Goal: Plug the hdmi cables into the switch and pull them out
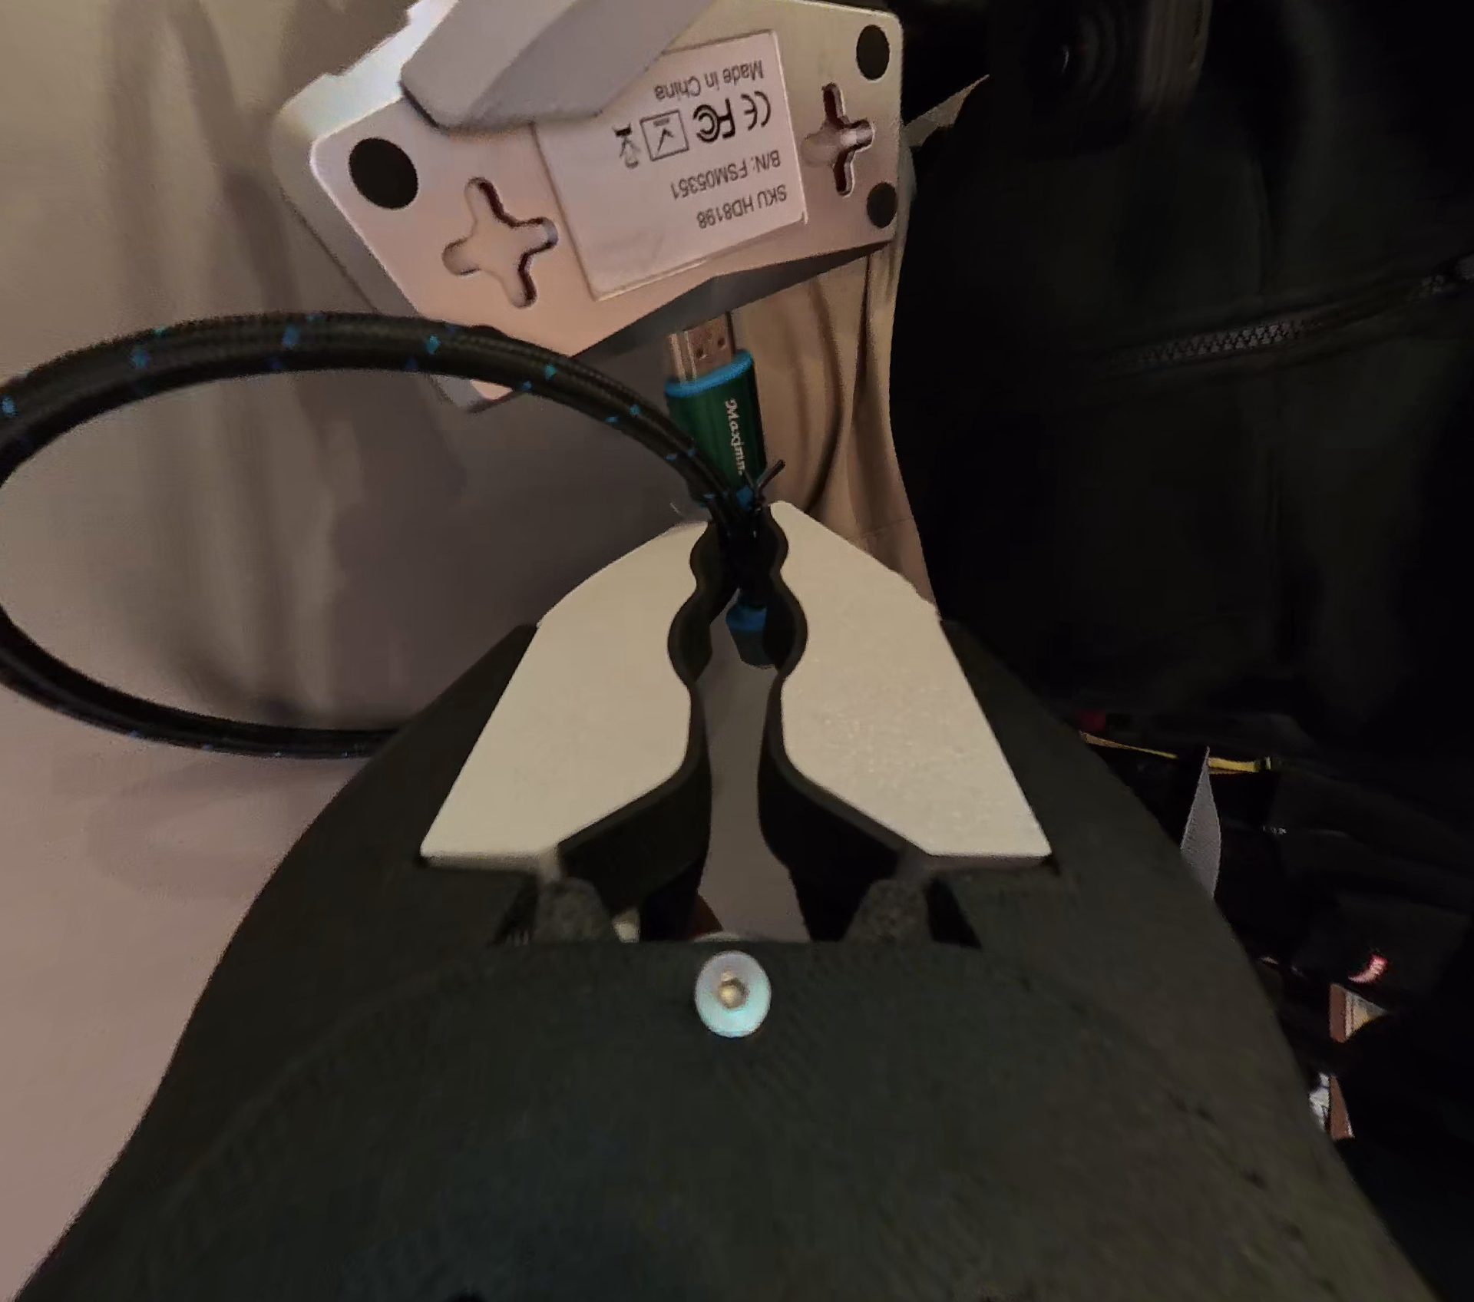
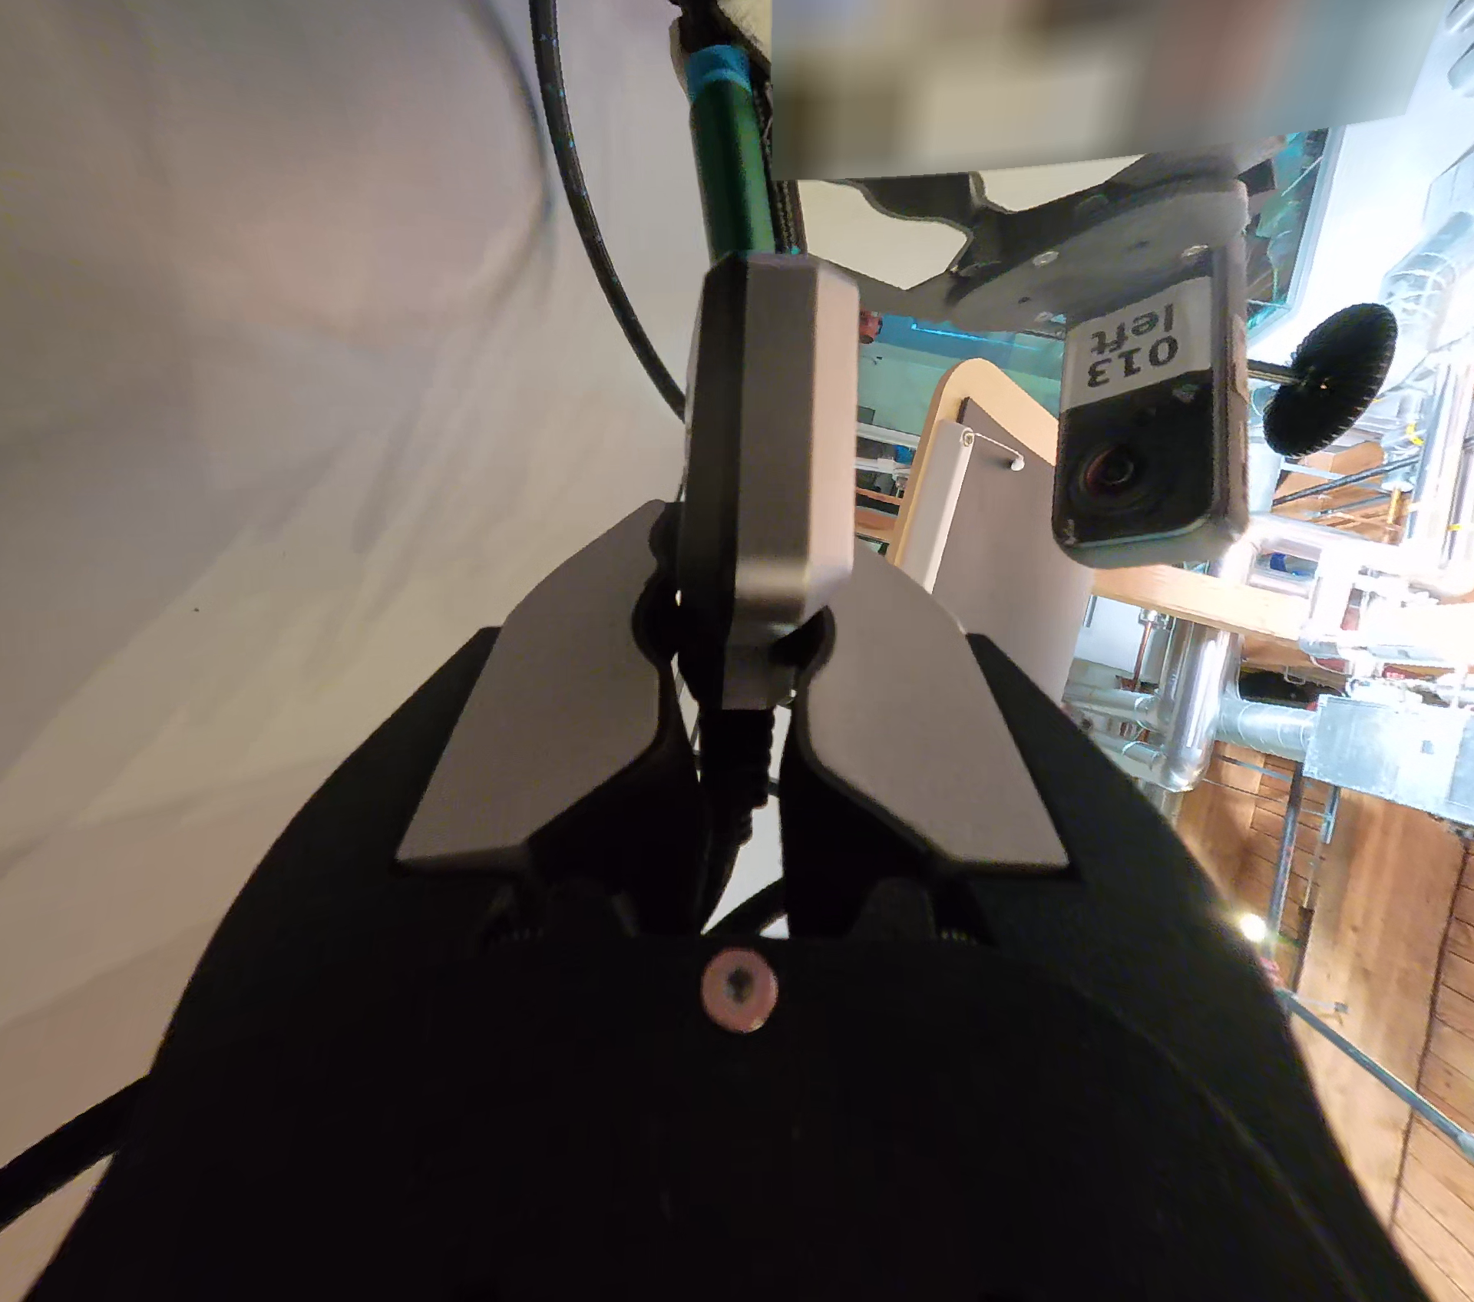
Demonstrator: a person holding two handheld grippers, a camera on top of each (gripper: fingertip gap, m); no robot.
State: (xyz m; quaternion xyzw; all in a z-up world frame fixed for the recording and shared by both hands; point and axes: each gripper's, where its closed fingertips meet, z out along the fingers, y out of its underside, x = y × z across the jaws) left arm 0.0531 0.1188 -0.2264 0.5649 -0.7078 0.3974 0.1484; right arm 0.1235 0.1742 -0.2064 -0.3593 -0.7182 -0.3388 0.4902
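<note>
**Silver switch held aloft, green plug lined up at its port**

Silver-cased, the switch (image 1: 606, 147) is clamped on its edge between the right gripper (image 2: 742, 594) fingers, so that its port side is presented to the plug. The green HDMI plug (image 1: 714, 418) is pinched at its strain relief by the closed left gripper (image 1: 738, 546), its metal tip just at the port, apparently not fully seated. The braided cable (image 1: 239, 354) loops away toward the white surface (image 1: 199, 905).

Each gripper, left (image 1: 742, 538) and right (image 2: 750, 594), is built from a textured black body, pale grey finger plates edged with wavy black lining, and a central silver screw (image 1: 732, 998).
</note>
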